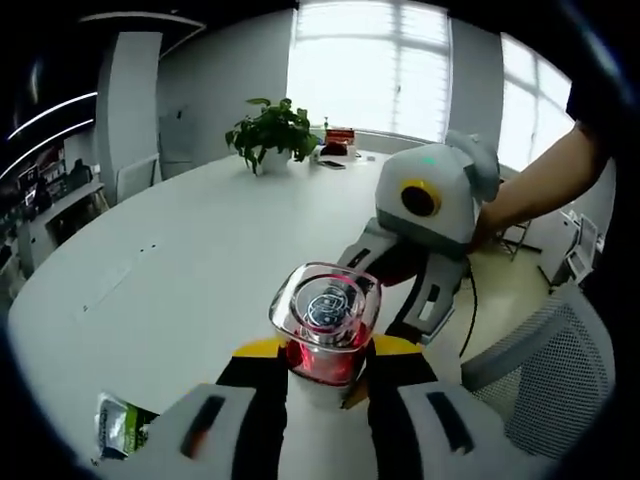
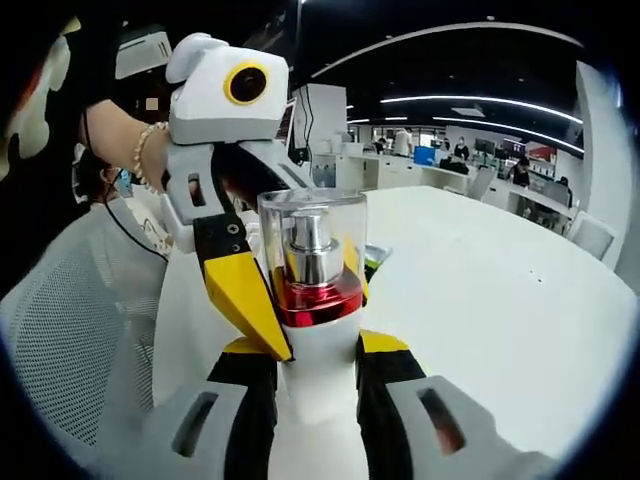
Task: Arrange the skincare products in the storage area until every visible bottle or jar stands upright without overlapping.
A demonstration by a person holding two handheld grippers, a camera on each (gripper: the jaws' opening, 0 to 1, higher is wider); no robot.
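Clear-capped bottle (image 2: pixel 312 262) is up above the white table (image 2: pixel 500 280), squeezed between both your grippers, left (image 1: pixel 318 375) and right (image 2: pixel 312 365), so if one lets go too soon it could tip and fall.

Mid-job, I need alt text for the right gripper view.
A white pump bottle with a clear cap and red collar stands gripped between both grippers' yellow-tipped jaws above a white table; a green packet lies behind it.
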